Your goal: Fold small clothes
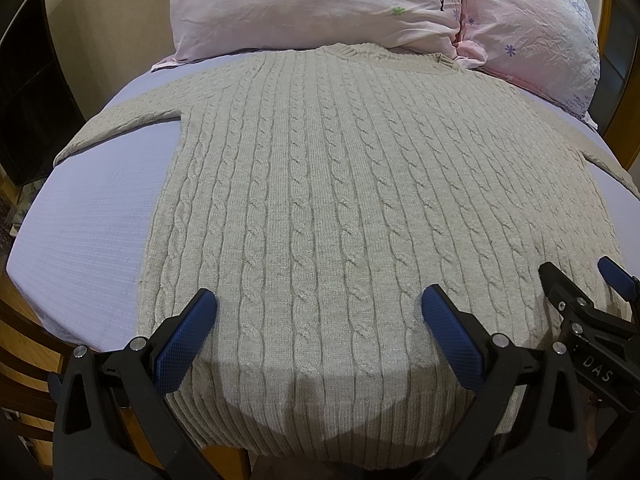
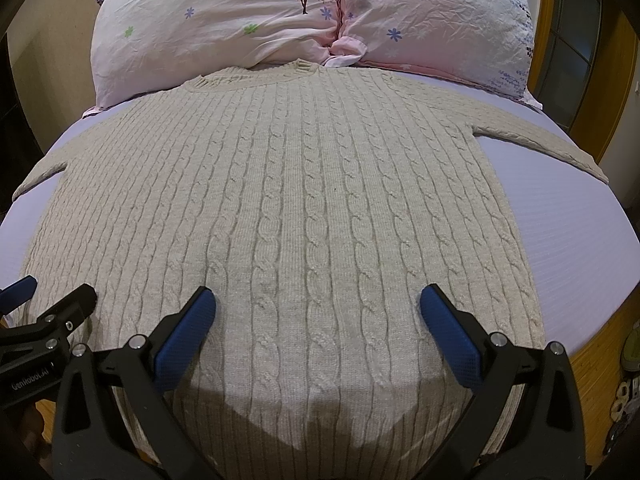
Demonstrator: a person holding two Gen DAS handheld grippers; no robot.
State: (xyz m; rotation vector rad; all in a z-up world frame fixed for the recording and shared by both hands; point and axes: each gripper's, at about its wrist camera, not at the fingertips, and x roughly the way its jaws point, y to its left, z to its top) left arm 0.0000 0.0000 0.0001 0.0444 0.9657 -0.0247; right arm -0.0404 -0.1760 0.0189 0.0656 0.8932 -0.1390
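Note:
A beige cable-knit sweater (image 1: 320,184) lies flat on a lilac bed sheet (image 1: 88,216), collar toward the pillows, both sleeves spread out to the sides. It also fills the right wrist view (image 2: 304,200). My left gripper (image 1: 320,308) is open and empty, hovering over the left part of the hem. My right gripper (image 2: 318,306) is open and empty over the right part of the hem. Each gripper shows at the edge of the other's view: the right gripper (image 1: 580,280) and the left gripper (image 2: 52,292).
Two pink flowered pillows (image 1: 320,4) (image 2: 440,16) lie at the head of the bed, touching the collar. The sheet (image 2: 580,240) is bare beside the sweater. A wooden bed frame (image 1: 24,344) and floor (image 2: 600,368) lie beyond the edges.

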